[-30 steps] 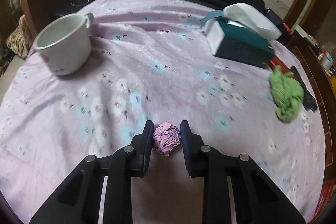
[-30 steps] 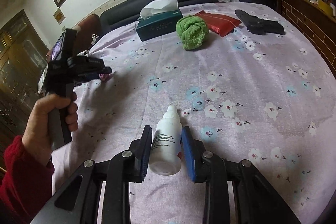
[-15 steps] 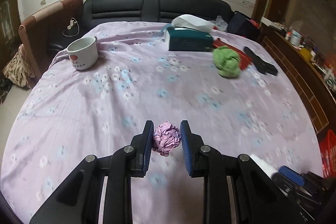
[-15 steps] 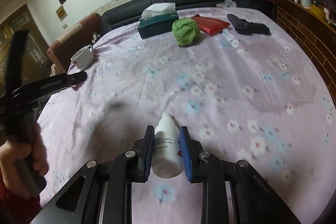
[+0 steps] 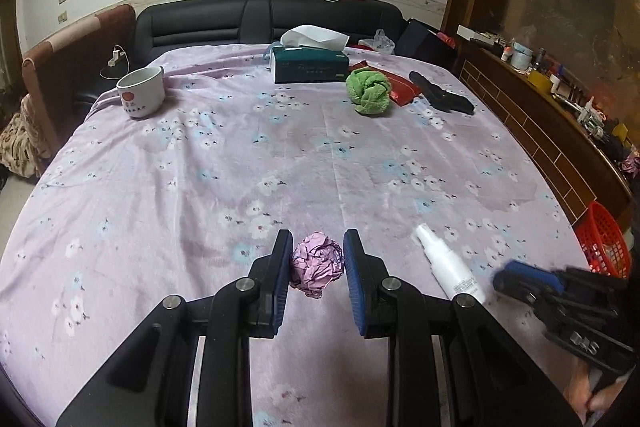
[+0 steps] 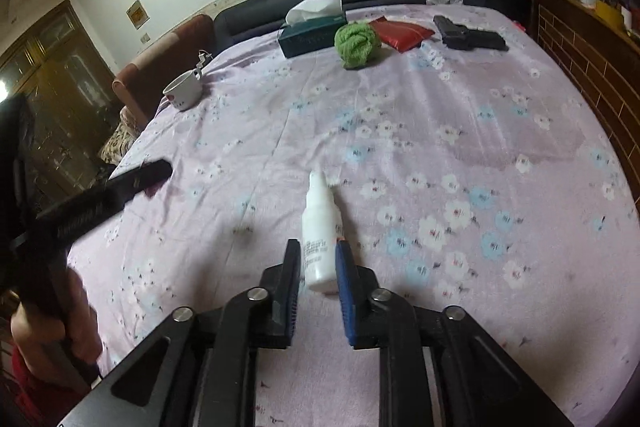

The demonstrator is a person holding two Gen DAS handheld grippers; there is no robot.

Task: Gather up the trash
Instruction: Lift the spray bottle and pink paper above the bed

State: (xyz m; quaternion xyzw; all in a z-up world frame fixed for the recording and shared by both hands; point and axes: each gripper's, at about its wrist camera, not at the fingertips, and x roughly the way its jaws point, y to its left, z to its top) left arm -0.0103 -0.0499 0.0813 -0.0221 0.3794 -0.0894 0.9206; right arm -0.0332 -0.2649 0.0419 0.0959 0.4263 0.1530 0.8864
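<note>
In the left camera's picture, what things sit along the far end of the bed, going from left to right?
Mug → tissue box → green cloth → red pouch → black gun-shaped thing.

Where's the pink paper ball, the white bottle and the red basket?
pink paper ball (image 5: 317,263), left wrist view, middle of the crumpled wad between the jaws.
white bottle (image 6: 319,234), right wrist view, on its body near the label.
red basket (image 5: 604,245), left wrist view, on its mesh wall.
</note>
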